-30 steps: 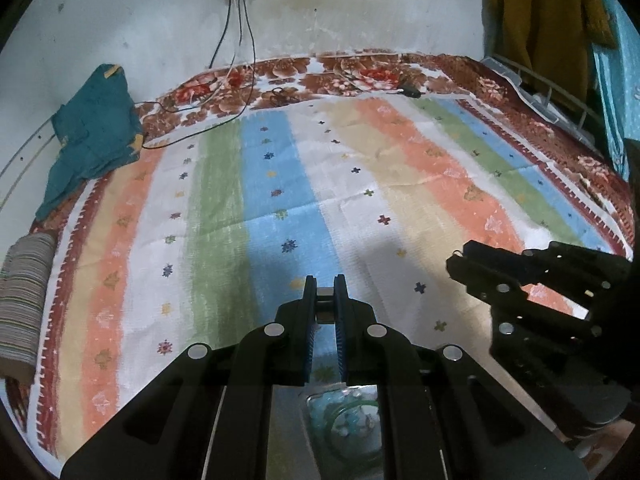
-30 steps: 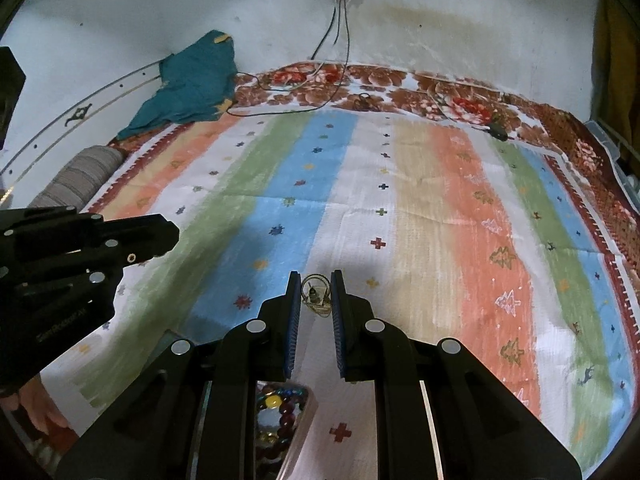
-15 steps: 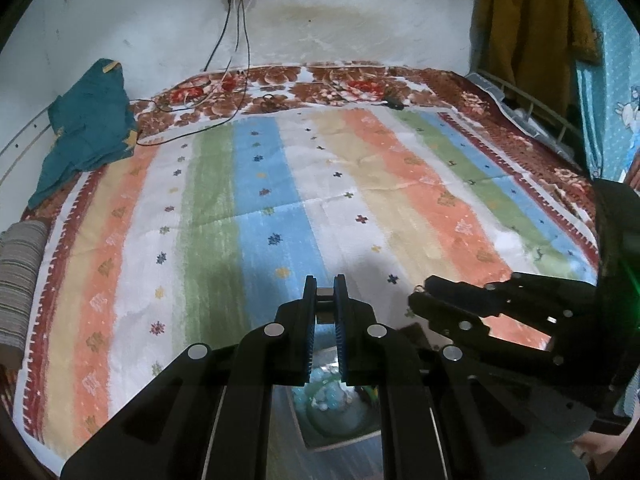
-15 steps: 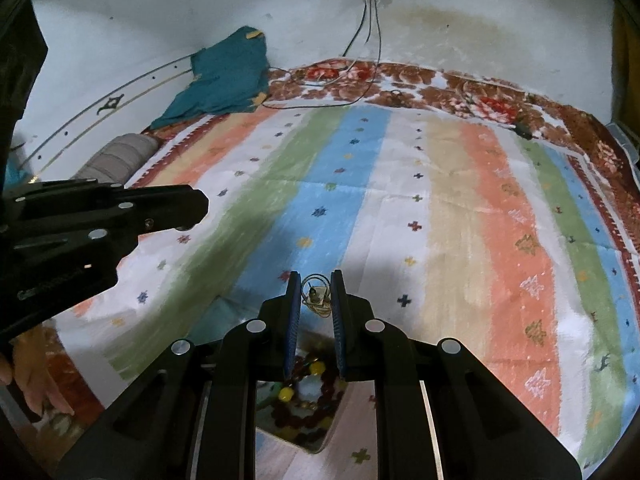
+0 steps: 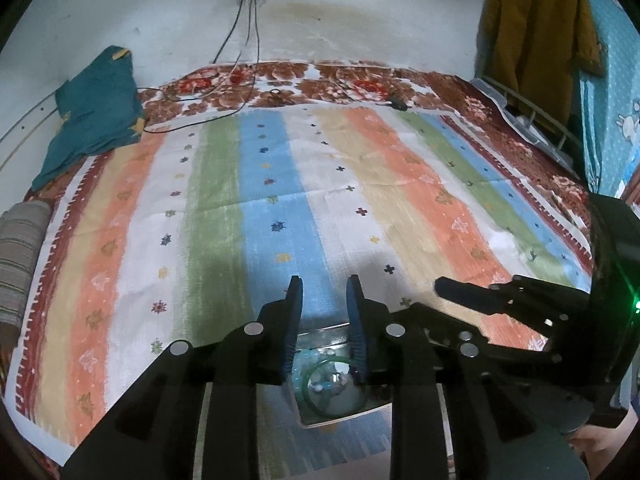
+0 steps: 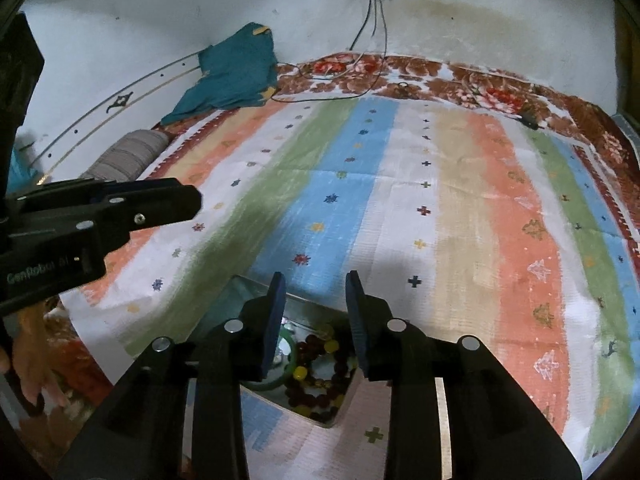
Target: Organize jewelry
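A shiny metal box (image 5: pixel 320 330) lies on the striped bedspread below both grippers. In the left wrist view it holds a green bangle (image 5: pixel 316 372) and pale blue beads. In the right wrist view the box (image 6: pixel 240 286) shows a green bangle (image 6: pixel 290 350) and a dark red and yellow bead bracelet (image 6: pixel 320 376). My left gripper (image 5: pixel 323 286) is open and empty above the box. My right gripper (image 6: pixel 315 286) is open and empty above the box. The right gripper also shows in the left wrist view (image 5: pixel 472 292), and the left gripper in the right wrist view (image 6: pixel 176 200).
The striped bedspread (image 5: pixel 280 200) covers the bed. A teal cloth (image 5: pixel 96 112) lies at the back left. Cables (image 5: pixel 224 100) run from a wall socket over the far edge. A striped bolster (image 5: pixel 20 248) lies at the left edge. Clothes (image 5: pixel 536 32) hang at the right.
Both grippers have opened. The small piece held in the left gripper and the gold earrings held in the right gripper are gone from the jaws. Both grippers have pulled back over the box.
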A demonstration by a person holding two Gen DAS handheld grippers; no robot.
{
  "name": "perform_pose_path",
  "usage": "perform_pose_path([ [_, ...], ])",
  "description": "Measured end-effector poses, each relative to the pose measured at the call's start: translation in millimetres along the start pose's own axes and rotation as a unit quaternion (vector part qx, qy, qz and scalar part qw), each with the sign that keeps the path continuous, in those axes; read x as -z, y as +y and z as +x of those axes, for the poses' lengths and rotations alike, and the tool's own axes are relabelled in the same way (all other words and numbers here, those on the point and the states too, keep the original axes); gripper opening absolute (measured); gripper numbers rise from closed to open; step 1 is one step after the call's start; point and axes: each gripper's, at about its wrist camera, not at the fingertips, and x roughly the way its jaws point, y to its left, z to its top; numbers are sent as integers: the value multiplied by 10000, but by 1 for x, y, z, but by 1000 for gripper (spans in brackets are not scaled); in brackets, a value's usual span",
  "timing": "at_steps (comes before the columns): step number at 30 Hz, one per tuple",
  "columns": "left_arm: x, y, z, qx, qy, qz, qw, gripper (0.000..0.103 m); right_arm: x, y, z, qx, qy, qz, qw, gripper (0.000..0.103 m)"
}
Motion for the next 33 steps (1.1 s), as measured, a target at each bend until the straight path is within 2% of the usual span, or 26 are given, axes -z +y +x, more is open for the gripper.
perform_pose_path([
  [4, 5, 3, -5, 20, 16, -51, 10000, 32, 4, -5, -9, 27, -34, 85, 10000, 38],
  [10, 16, 1, -14, -80, 44, 5, 10000, 54, 11, -8, -25, 25, -139, 142, 9998, 50],
  [12, 19, 1, -16, -145, 42, 13, 9999, 65, 14, -8, -30, 68, -190, 124, 9997, 54],
  [18, 29, -2, -25, -149, 14, 87, 9998, 80, 23, -8, -42, -30, -254, 128, 9996, 67],
  [24, 37, -6, -32, -114, -44, 202, 9997, 92, 31, -7, -52, 93, -330, 61, 9994, 79],
  [29, 43, -8, -37, -149, -104, 275, 9995, 97, 35, -10, -61, 115, -449, 105, 9989, 84],
  [33, 45, -8, -39, -132, -101, 292, 9994, 97, 37, -9, -65, 114, -457, 46, 9989, 89],
])
